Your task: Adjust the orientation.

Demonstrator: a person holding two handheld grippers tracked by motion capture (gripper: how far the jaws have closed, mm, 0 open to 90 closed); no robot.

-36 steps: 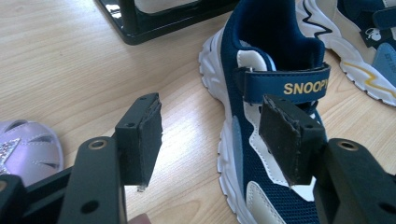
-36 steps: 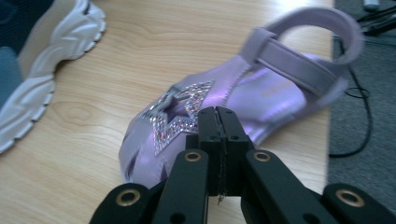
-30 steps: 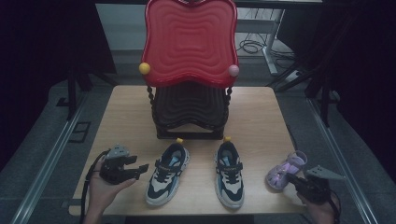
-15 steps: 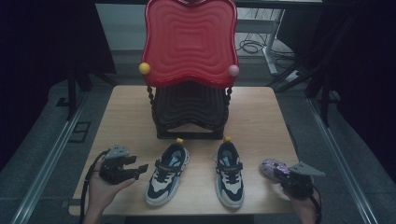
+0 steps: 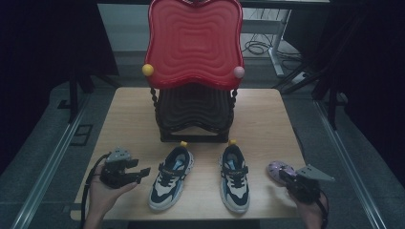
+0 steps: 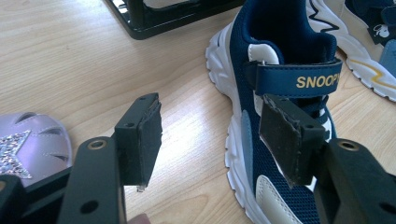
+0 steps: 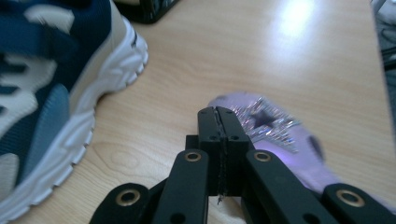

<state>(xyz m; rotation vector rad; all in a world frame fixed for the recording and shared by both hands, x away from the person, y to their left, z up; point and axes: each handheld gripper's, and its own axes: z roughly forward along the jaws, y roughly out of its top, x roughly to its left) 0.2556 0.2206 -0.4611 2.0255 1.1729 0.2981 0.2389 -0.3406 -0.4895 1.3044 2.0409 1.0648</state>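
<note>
Hands rose from the near table (image 5: 129,119) edge in the high view, left gripper (image 5: 143,172) level beside two sneakers (image 5: 171,177), right gripper (image 5: 285,175) at one purple shoe (image 5: 274,168). Left gripper view: jaws wide apart, holding nothing. Right gripper view: jaws pressed together over that shoe; any grip unclear.

The pale wooden desk (image 7: 299,51) has a smooth, faintly glossy grain that catches the light. The small lilac plastic sandal (image 7: 289,135) looks soft and matt, with a glittery silver star on top. The navy mesh-cloth sneaker (image 6: 280,93) has a ridged white rubber sole and a woven strap. The matt black plastic fingers (image 6: 140,135) carry rough, dark foam-like pads. The wavy red plastic chair back (image 5: 193,43) looks glossy.
</note>
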